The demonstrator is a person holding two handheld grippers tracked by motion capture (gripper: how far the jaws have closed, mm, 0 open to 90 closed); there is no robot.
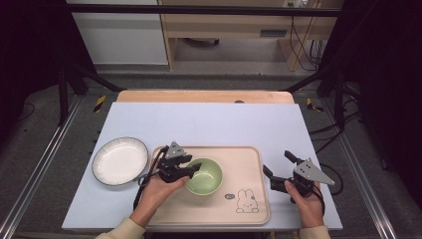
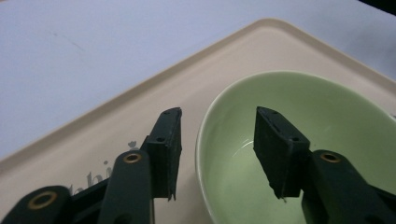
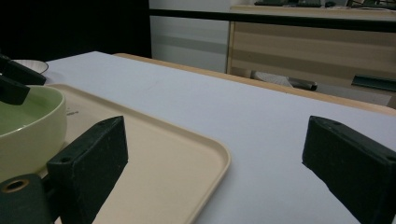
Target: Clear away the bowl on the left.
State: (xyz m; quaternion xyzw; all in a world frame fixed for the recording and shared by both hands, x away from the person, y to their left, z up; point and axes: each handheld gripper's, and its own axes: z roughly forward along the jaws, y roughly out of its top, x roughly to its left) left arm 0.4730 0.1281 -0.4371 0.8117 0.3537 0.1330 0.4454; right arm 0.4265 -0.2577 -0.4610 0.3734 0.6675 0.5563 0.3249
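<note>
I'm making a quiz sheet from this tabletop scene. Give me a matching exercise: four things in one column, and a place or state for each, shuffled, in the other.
Things:
1. green bowl
2. white plate
3. left gripper
4. right gripper

Places or states:
A. on the blue mat, left of the tray
B. open, beyond the tray's right edge
C. on the beige tray
D. fingers astride the bowl's rim, not pressing it

Pairs: 1-C, 2-A, 3-D, 4-B

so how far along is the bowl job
Done, it seems: the green bowl sits on the tray. In hand: the left gripper straddles the bowl's rim, one jaw inside and one outside, pads apart from it. Possibly left: the white plate lies beside the tray on the table, and the right gripper hangs open, holding nothing.
</note>
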